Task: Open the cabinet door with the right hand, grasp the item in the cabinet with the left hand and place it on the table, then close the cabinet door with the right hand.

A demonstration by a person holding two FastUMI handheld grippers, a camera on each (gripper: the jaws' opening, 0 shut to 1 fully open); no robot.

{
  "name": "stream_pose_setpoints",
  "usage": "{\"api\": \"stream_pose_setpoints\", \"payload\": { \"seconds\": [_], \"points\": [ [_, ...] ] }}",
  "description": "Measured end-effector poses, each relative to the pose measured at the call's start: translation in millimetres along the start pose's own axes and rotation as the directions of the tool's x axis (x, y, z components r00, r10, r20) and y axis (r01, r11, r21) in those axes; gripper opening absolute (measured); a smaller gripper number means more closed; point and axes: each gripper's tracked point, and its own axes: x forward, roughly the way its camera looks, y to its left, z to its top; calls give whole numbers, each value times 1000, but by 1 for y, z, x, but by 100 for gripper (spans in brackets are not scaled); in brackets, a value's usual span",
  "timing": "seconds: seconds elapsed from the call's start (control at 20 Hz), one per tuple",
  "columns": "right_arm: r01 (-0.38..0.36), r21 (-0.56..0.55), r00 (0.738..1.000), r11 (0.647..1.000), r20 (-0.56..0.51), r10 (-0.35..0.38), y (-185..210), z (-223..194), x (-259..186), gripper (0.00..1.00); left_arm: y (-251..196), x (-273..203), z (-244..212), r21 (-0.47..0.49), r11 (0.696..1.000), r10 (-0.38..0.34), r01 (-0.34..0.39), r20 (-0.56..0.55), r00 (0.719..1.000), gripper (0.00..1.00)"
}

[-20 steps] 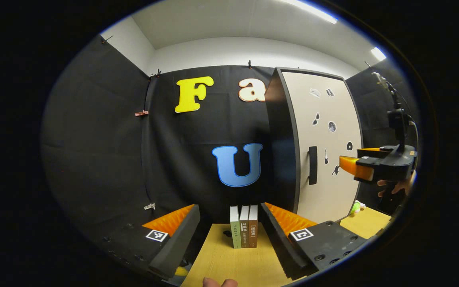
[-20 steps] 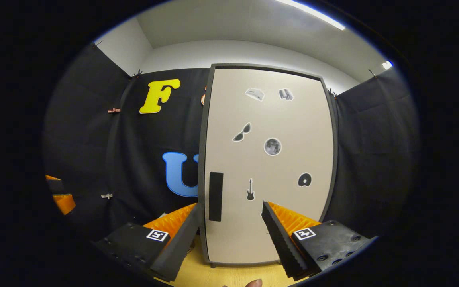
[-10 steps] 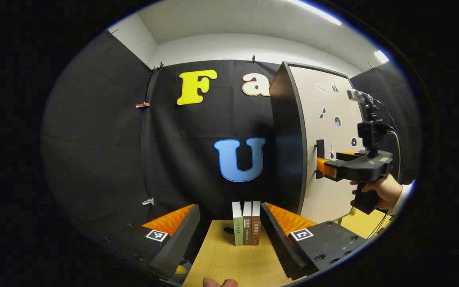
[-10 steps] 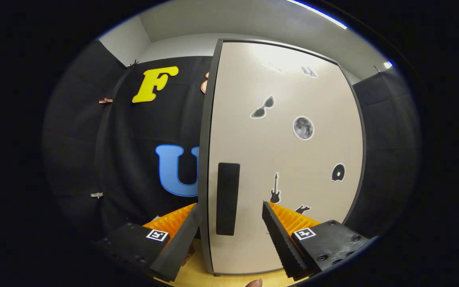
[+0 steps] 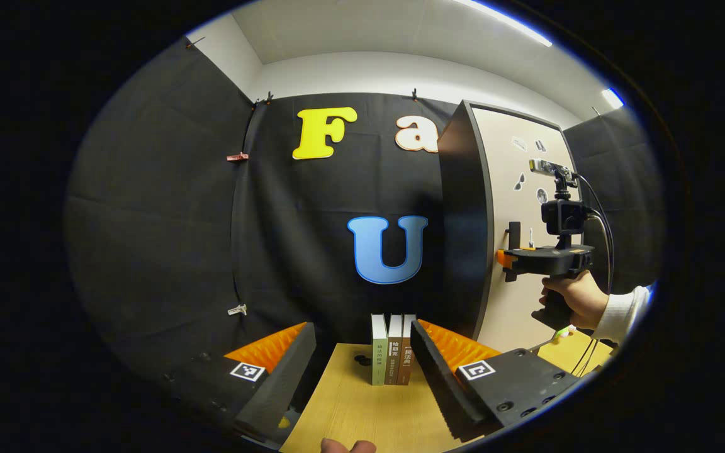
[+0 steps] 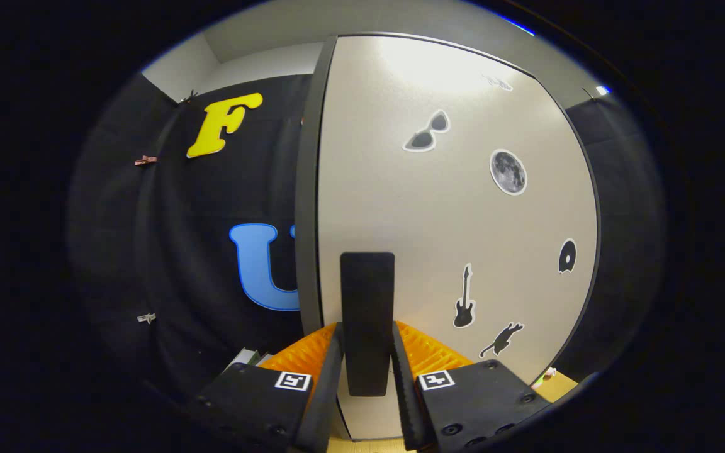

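Gripping the black handle [image 6: 367,321] of the cabinet door [image 6: 450,220], the right gripper [image 6: 365,377] has both fingers [image 6: 325,377] pressed against the handle's two sides, low on the bar. In the left gripper view the same gripper [image 5: 507,259] is seen from the side at the door [image 5: 513,189], held by a hand [image 5: 573,299] in a white sleeve [image 5: 620,311]. The door looks shut, or nearly so, and the cabinet's inside is hidden, so the item in it cannot be made out. The left gripper [image 5: 362,371] hangs well apart from the cabinet with its jaws spread wide and nothing between them. Ahead of it three books [image 5: 391,349] stand upright on the wooden table [image 5: 362,415], close to the black cloth wall [image 5: 167,220]
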Motion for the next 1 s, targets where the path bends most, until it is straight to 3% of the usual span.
{"api": "stream_pose_setpoints", "payload": {
  "seconds": [0.05, 0.1, 0.2, 0.35, 0.5, 0.55, 1.0],
  "points": [
    [2, 0, 1000, 1000, -3, -2, -2, 9, -7, 46, 3, -2, -3, 1, 1000, 5, -5, -3, 1000, 96],
    [-1, -11, 1000, 1000, -1, 1, -2, 0, 1, 35, 6, -3, -4, 0, 1000, 11, -11, -9, 1000, 96],
    [-24, -31, 1000, 999, -4, 24, -1, -1, -2, 23, 11, -6, -7, -6, 1000, 25, -26, -19, 999, 96],
    [-60, -7, 998, 998, -14, 60, -1, -1, -9, 20, 16, -6, -7, 8, 999, 40, -40, -18, 999, 95],
    [-91, 1, 996, 996, -15, 91, -3, 0, -22, 23, 15, -4, -6, 22, 998, 52, -52, -24, 998, 96],
    [-103, 2, 994, 995, -19, 103, -5, 0, -27, 20, 10, -8, -7, 25, 998, 55, -55, -24, 998, 96],
    [-208, 8, 977, 978, -49, 208, -22, 4, -62, 23, -29, -24, -3, 35, 998, 47, -46, -14, 999, 96]
  ]
}}
